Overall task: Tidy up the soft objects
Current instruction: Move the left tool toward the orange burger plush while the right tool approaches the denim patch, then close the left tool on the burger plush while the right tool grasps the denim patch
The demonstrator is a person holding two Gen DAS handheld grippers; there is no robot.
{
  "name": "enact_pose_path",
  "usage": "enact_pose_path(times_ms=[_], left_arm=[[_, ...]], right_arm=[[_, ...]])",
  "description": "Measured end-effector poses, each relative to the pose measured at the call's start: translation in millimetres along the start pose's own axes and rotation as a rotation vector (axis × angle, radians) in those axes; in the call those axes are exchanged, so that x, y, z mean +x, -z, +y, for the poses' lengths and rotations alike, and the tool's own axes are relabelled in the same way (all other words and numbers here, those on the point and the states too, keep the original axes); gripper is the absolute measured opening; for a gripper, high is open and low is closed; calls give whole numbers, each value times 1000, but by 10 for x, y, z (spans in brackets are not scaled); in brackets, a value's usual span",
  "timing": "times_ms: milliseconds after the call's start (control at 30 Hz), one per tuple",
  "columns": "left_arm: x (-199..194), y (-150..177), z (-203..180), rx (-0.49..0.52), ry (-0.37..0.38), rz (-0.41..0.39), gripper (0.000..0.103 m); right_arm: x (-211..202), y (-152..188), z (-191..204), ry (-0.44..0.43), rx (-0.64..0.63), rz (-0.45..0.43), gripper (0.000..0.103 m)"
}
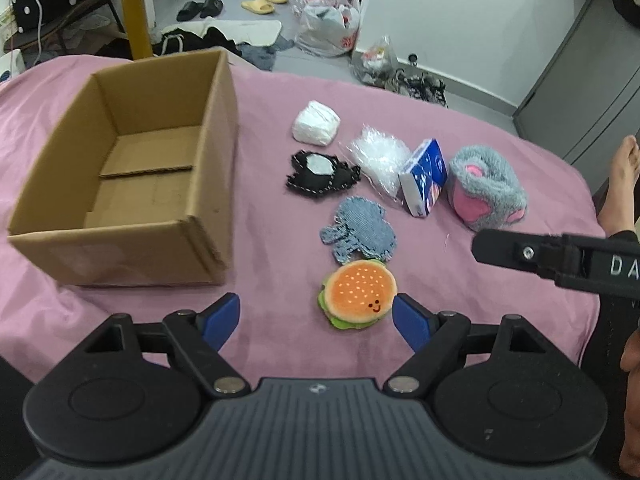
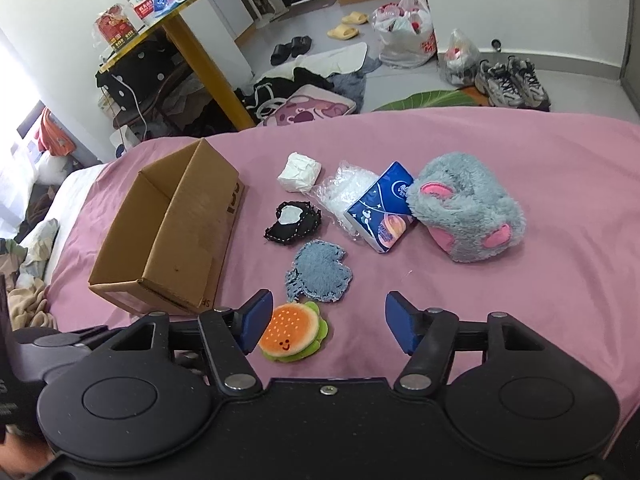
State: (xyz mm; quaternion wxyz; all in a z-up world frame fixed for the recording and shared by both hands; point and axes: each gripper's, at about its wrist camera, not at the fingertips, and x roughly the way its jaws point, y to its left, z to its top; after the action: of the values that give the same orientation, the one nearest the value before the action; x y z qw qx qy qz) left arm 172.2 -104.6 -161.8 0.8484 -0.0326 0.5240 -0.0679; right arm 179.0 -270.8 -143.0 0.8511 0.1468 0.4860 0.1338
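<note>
Bedsheet (image 1: 260, 128), pink, in cluttered room

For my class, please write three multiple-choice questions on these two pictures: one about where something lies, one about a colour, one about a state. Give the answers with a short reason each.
1. Where does the cardboard box stand relative to the soft things on the pink cover?
A. to their left
B. to their right
C. on top of them

2. What colour is the top of the burger plush?
A. blue
B. orange
C. white

3. What state is the left claw in?
A. shut on the burger plush
B. shut on nothing
C. open, holding nothing

Answers: 1 A, the box sits left of the row of items. 2 B, its bun is orange with pale dots. 3 C, its blue pads stand wide apart, with nothing gripped.
</note>
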Motion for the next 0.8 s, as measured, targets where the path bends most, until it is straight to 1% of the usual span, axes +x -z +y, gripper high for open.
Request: enact_pose_path(times_ms=[300,433,567,667,733,800], left_arm=[[334,-2,-154,38,-3,59,83],[461,4,-203,41,-4,90,83],[552,6,-261,60,-26,91,83],[630,-6,-275,53,-24,100,83],[653,-15,-295,55,-32,88,83],[669,-21,-298,49,-33,82,72]], right_arm=[[250,-93,-163,-47,48,51,60],[311,-127,-211,-39,46,65,60],[383,-145,-264,-52,55,86,60],[446,-158,-275,-68,64,99,60],[500,-183,-274,-74,64,108,60],[552,-207,-269,-79,63,116,60]])
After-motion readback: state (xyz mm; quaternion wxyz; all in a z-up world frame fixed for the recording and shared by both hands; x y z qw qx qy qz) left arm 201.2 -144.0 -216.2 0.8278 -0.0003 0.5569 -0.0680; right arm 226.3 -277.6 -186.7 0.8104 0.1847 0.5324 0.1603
